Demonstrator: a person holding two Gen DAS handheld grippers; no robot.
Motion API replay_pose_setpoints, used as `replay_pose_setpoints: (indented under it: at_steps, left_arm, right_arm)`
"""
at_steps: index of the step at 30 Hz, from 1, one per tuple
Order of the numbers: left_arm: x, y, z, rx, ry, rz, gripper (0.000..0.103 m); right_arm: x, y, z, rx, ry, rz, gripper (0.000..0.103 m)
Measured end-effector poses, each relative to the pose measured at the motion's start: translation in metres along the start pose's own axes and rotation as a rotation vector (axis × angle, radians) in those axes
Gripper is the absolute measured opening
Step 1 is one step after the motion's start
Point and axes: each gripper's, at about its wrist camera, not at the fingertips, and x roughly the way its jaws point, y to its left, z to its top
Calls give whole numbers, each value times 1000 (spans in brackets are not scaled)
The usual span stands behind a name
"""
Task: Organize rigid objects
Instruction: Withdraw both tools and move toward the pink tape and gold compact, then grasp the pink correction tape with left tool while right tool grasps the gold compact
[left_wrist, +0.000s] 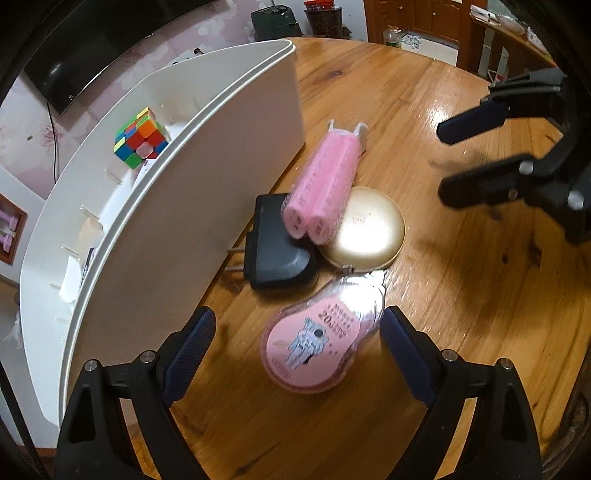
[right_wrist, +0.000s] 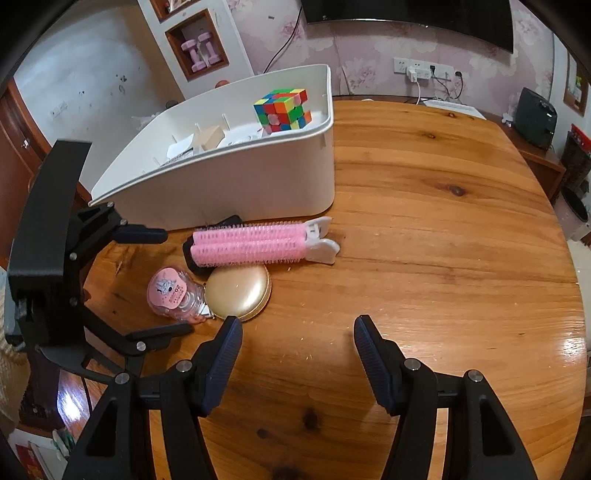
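One round wooden worktop (right_wrist: 424, 229) fills a room with floral wallpaper. Its white bin (right_wrist: 236, 184) holds a cube (right_wrist: 282, 110); other contents are unclear. Pink roller (right_wrist: 251, 245) partly hides black plug (left_wrist: 275, 251). Left claw (left_wrist: 297, 354) straddles pink case (left_wrist: 314, 343), released; right claw (right_wrist: 297, 354) released, empty.

Beside the white bin (left_wrist: 192, 206), my view of the black plug adapter (left_wrist: 275, 254) is partial: the pink roller clip (left_wrist: 325, 184) lies across its far end. The gold compact (left_wrist: 373, 229) is part covered by that clip. Print on the pink tape dispenser (left_wrist: 314, 343) is too small to read. Bin contents below the cube (left_wrist: 142, 138) are hidden by the wall.
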Motion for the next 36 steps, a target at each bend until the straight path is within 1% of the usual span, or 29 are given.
replay_pose_setpoints:
  at_steps: [1,3,5,7,10,14,15,21,28,31,35,36]
  left_arm:
    - [0,3,5,-4,-3,-12,89]
    - [0,5,5,-26,-12,-50,78]
    - [-2,8,2,-56,-16,-89,69]
    - [-3,7,-1,-72,-27,-73,69]
    - [-8,1,-11,-94,-39,-73,69]
    - [-13,-6,-22,-139,-35,-53,69]
    - [-15,-10,-28,-155,-30,-44,69]
    - [-20,-18,-40,-278,-12,4,69]
    - [-23,-27,-60,-395,-9,36,69]
    - [-26,-23,-65,-436,-6,48,69]
    - [-29,-24,-72,-485,-11,39,69]
    - [-34,-23,-72,-495,-12,36,69]
  right_arm:
    - [1,0,0,-2,2,-1,64]
    - [2,1,-1,-4,6,-1,64]
    - [4,1,-1,-4,9,1,64]
    - [5,0,-1,-2,14,4,64]
    - [7,2,-2,-6,18,7,64]
    - [12,8,-3,-29,29,9,64]
    - [14,11,-3,-35,32,10,64]
    - [30,26,3,-73,51,11,64]
    - [42,45,9,-141,38,-15,65]
    - [46,54,11,-186,35,-43,65]
    - [52,66,10,-250,19,-86,65]
    - [53,67,11,-258,13,-86,65]
